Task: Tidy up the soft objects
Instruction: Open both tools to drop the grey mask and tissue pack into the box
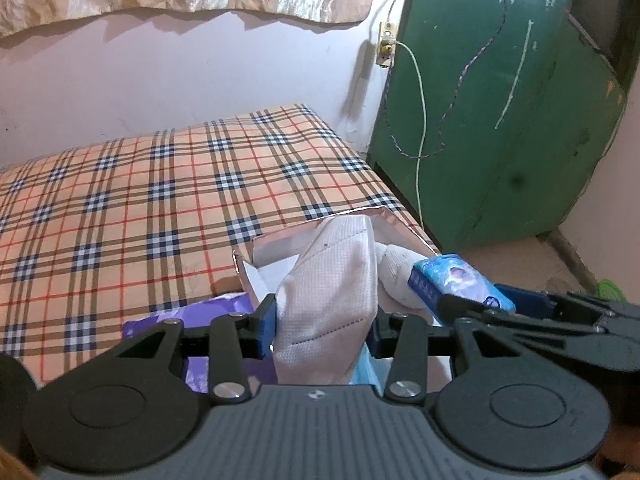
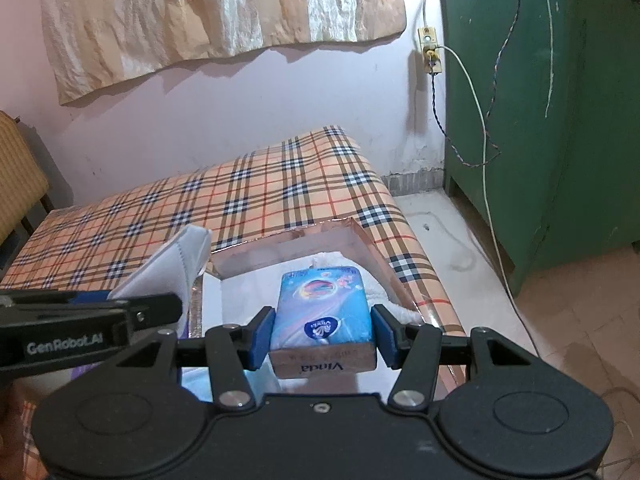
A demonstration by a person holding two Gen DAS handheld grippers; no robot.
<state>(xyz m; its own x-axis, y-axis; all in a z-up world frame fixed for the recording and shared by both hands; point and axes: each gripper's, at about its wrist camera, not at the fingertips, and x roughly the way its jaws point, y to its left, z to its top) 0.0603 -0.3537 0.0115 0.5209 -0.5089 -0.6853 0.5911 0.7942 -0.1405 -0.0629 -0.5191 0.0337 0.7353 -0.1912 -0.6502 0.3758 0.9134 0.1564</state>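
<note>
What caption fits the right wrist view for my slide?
Right tool holding a blue tissue pack over the open box on the plaid bed.

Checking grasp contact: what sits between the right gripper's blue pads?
A blue plastic-wrapped tissue pack fills the gap in the right gripper, held above the open cardboard box; the right wrist view shows it.

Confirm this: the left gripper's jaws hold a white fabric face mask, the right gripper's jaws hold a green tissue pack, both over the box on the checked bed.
One thing is wrong: the soft plastic tissue pack is blue, not green, as the right wrist view shows. The rest stands: the left gripper holds the white fabric face mask, the right gripper holds the pack, both over the shiny open cardboard box on the checked bed.
</note>
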